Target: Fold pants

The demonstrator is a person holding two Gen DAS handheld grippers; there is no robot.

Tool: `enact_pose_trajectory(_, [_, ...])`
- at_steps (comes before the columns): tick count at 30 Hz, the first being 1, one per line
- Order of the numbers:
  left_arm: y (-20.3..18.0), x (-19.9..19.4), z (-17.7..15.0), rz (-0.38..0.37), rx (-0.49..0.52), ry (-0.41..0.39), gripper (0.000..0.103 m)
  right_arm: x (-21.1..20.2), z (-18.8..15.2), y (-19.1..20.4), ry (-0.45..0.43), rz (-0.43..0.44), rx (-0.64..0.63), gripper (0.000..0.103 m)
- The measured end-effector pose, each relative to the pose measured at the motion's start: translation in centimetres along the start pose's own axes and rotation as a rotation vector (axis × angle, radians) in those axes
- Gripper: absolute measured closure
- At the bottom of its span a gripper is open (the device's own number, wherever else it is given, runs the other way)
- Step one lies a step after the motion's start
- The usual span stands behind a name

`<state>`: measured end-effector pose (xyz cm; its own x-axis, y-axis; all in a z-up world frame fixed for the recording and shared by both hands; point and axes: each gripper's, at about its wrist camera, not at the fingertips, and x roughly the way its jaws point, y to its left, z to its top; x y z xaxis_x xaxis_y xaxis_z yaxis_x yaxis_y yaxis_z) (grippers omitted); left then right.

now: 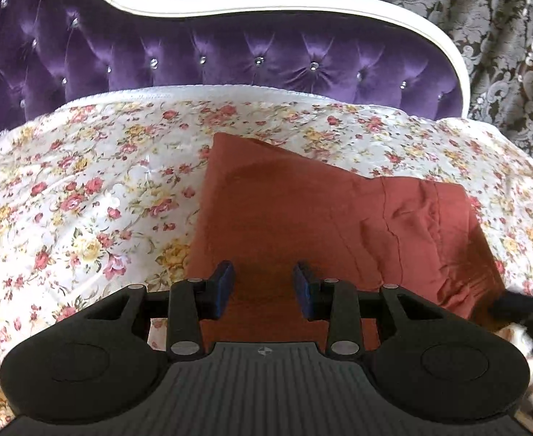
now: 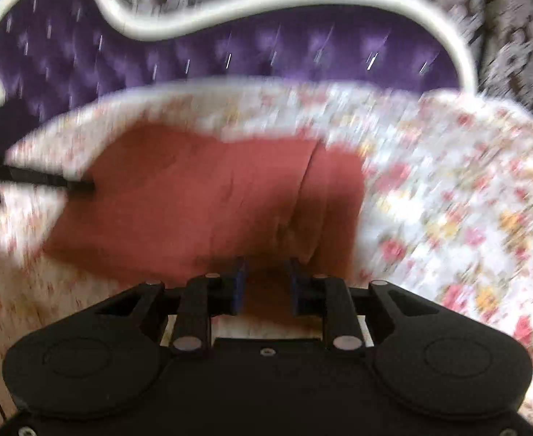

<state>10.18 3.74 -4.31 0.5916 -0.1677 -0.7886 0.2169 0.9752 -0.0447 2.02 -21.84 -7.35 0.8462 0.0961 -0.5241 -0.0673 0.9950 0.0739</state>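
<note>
Matte black left gripper point(image 1: 263, 285): ribbed plate with a small round emblem at 12 o'clock, round recessed discs at 3 and 9 o'clock, silver pivot pins, blue pads point(image 1: 224, 277). Same build on the right gripper point(image 2: 266, 283), blurred.

Background from my side: floral bedspread point(image 1: 84, 189), white with pink and yellow roses, covers the whole bed surface and is lightly wrinkled. Behind it I see a purple tufted headboard point(image 1: 266, 61) with small shiny studs in the dimples, edged by a curvy white frame point(image 1: 339, 5); the bedspread's far edge runs up against the padding. Beyond the frame hangs a brown curtain point(image 1: 503, 36) with a pale damask leaf pattern; my right-wrist view is motion-blurred but shows the same headboard and bedspread.
</note>
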Motion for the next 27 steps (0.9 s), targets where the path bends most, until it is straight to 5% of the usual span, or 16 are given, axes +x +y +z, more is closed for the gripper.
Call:
enact_pose_trajectory(5, [0.1, 0.5, 0.2, 0.019, -0.005, 0.025, 0.068, -0.1, 2.6, -0.5, -0.099, 0.010, 0.054, 0.043])
enact_pose_trajectory(11, [0.2, 1.2, 0.2, 0.028, -0.010, 0.063, 0.068, 4.5, 3.1, -1.7, 0.028, 0.069, 0.124, 0.043])
enact_pose_trajectory(13, [0.3, 1.5, 0.2, 0.030, -0.009, 0.073, 0.068, 5.4, 2.6, -1.9, 0.092, 0.081, 0.137, 0.047])
enact_pose_trajectory(18, [0.5, 2.1, 0.1, 0.036, -0.012, 0.091, 0.068, 3.3, 2.2, -0.6, 0.037, 0.031, 0.023, 0.088])
enact_pose_trajectory(22, [0.8, 2.0, 0.1, 0.041, -0.015, 0.082, 0.068, 0.8, 2.2, 0.0, -0.052, -0.014, -0.039, 0.096])
enact_pose_trajectory(27, [1.2, 2.7, -0.2, 0.045, -0.009, 0.094, 0.067, 2.5, -0.1, -0.3, 0.046, -0.044, -0.047, 0.097])
